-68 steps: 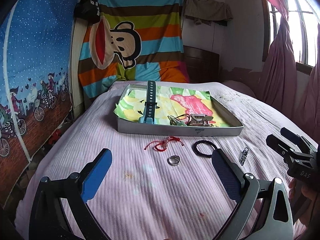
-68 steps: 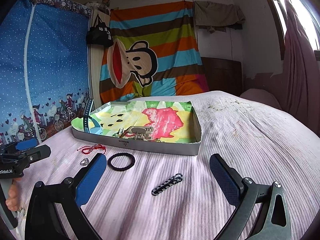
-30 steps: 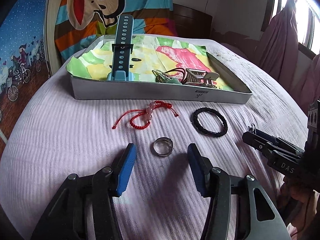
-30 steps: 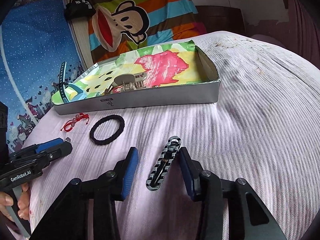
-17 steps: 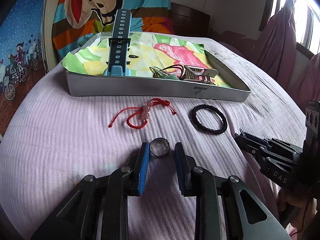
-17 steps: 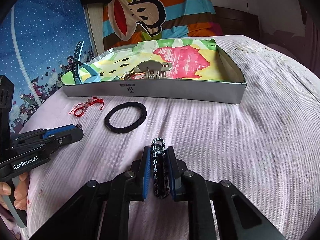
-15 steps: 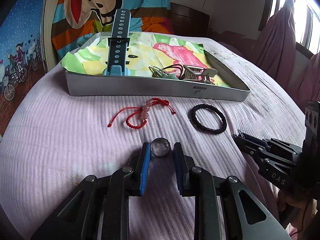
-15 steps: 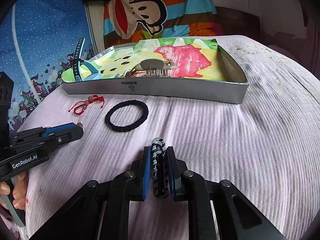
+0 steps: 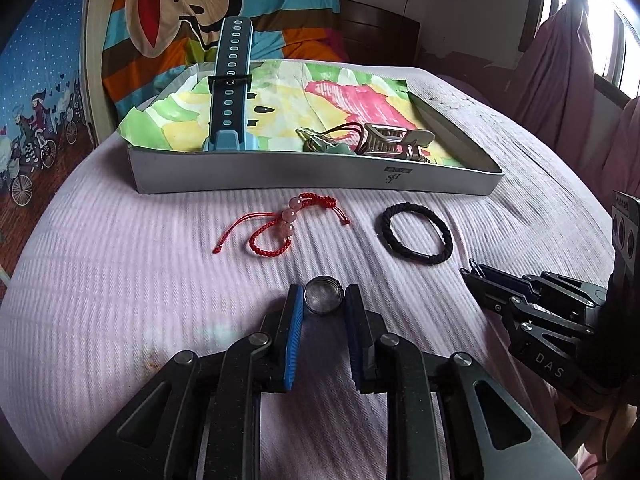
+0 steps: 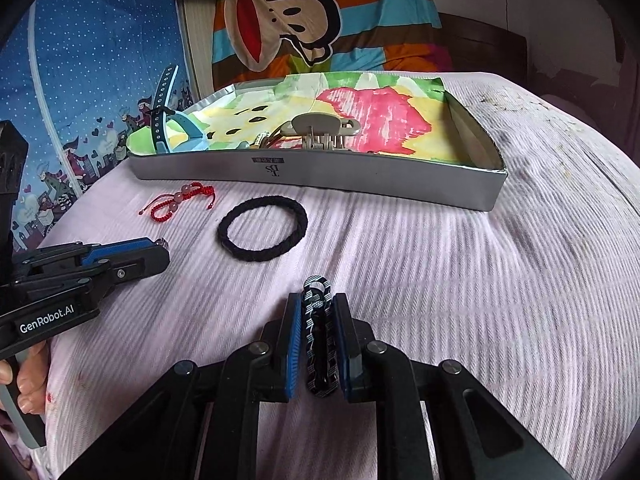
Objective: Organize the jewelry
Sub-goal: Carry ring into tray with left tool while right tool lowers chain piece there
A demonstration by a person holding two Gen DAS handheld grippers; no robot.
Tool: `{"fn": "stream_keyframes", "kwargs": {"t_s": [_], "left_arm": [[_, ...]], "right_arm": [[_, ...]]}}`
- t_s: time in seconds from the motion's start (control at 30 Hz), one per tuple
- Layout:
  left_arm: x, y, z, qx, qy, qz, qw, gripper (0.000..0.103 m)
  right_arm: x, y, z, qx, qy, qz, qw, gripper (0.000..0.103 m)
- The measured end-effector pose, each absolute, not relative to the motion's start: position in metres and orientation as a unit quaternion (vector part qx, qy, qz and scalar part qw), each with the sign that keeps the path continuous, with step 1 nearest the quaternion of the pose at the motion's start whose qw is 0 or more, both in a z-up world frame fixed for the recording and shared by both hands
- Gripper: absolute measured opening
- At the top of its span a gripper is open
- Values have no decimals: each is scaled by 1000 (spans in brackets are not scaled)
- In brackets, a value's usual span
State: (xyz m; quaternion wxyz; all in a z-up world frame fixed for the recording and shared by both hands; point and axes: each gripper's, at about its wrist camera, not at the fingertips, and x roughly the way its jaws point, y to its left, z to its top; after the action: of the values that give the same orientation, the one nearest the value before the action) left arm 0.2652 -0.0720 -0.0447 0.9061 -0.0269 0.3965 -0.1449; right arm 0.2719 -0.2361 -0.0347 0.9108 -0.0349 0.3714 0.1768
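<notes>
My left gripper is shut on a silver ring, pinched between its blue pads just above the pink bedspread. My right gripper is shut on a black-and-white patterned hair clip that lies lengthwise between its pads. A red cord bracelet with pink beads and a black braided hair tie lie on the bed in front of the silver tray. Inside the tray are a blue watch strap, a beige claw clip and a small bundle of trinkets.
The tray is lined with a bright painted paper. In the left wrist view the right gripper shows at the right; in the right wrist view the left gripper shows at the left, held by a hand. Curtains hang far right.
Both grippers came down onto the bed and went from wide open to shut, the left around the ring, the right around the hair clip. Over the last half second little moved.
</notes>
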Motion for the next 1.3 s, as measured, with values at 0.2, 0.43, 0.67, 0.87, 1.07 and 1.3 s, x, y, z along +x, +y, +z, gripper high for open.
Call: {"fn": "stream_keyframes", "kwargs": {"t_s": [0.2, 0.43, 0.67, 0.87, 1.07, 1.3], "left_arm": [[261, -71, -34, -29, 386, -147, 910, 17], [258, -66, -6, -47, 337, -140, 930, 17], [280, -70, 28, -57, 299, -115, 946, 17], [316, -73, 40, -71, 295, -91, 948, 17], [352, -81, 30, -39, 306, -92, 947, 17], [378, -95, 4, 22, 330, -91, 939, 17]], "right_arm": [[266, -242, -19, -13, 330, 190, 925, 15], [266, -248, 7, 10, 251, 196, 948, 14], [289, -259, 27, 35, 196, 195, 960, 15], [322, -264, 31, 50, 188, 190, 962, 15], [353, -264, 28, 46, 187, 174, 966, 15], [376, -262, 10, 47, 226, 161, 959, 15]]}}
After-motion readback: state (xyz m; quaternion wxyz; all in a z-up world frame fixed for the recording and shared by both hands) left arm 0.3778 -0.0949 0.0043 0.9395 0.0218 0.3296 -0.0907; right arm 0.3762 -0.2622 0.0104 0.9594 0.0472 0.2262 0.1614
